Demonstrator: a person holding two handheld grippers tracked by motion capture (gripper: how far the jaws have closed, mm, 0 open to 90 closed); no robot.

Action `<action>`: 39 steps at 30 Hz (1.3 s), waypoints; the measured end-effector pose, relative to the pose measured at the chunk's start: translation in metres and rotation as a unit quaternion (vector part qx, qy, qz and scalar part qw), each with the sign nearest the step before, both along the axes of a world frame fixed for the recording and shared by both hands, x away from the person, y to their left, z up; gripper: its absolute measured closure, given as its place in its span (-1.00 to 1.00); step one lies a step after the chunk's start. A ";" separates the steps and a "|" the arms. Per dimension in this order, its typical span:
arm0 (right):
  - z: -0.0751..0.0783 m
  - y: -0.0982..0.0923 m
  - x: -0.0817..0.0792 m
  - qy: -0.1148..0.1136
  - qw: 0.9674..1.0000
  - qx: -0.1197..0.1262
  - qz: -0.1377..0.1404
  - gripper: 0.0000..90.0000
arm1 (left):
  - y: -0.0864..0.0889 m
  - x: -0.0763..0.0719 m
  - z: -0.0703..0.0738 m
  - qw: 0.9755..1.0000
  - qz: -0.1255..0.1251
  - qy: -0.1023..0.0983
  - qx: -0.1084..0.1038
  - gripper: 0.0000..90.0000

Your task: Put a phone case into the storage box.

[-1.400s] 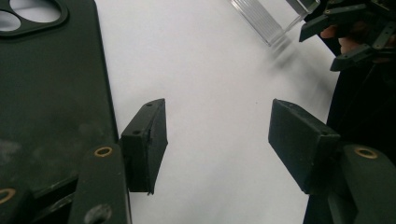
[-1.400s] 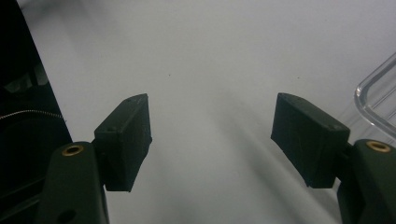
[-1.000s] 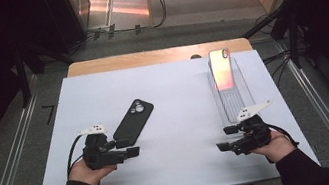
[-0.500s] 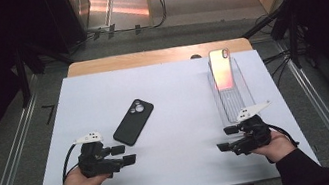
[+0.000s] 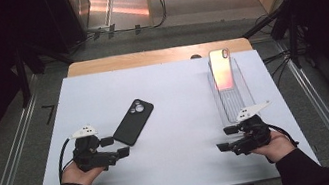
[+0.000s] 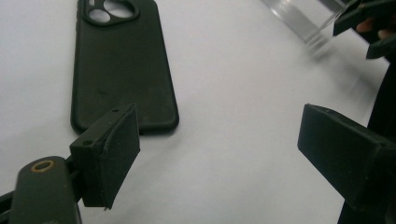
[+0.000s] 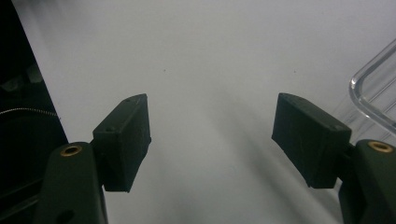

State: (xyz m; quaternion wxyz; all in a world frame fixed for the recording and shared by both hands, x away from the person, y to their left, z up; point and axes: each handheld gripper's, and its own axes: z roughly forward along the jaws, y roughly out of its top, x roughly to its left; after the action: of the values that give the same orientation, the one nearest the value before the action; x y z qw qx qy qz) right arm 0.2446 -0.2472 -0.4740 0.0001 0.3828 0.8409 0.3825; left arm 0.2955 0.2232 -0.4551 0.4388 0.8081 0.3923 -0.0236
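My left gripper (image 5: 115,147) has just been opening its jaws; they stand spread with nothing between them, just near of the black phone case (image 5: 133,122) lying flat on the white table (image 5: 182,120). My right gripper (image 5: 228,138) is spread too, near the clear tray (image 5: 246,94).

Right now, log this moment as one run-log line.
left gripper: open, jaws just opening, beside black phone case | right gripper: open, empty | phone: in clear tray
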 end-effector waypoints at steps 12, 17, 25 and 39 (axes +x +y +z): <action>0.000 0.000 0.000 -0.001 1.000 0.001 0.001 -0.42 | -0.010 0.026 0.011 1.000 -0.009 -0.019 -0.005 -1.00; 0.000 0.000 0.000 -0.001 1.000 0.001 0.001 -0.42 | -0.017 0.044 0.011 1.000 -0.002 -0.019 -0.014 -0.97; 0.001 -0.001 0.000 -0.003 1.000 0.001 -0.003 -0.42 | -0.028 0.069 0.007 1.000 0.008 -0.017 -0.001 -0.97; 0.001 -0.001 0.000 -0.003 1.000 0.001 -0.003 -0.42 | -0.044 0.101 0.000 1.000 0.014 -0.014 0.005 -0.93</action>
State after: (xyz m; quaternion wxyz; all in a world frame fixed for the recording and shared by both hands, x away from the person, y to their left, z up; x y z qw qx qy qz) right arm 0.2444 -0.2478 -0.4734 0.0034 0.3838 0.8394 0.3849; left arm 0.3961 0.1789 -0.4549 0.4407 0.8048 0.3974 -0.0042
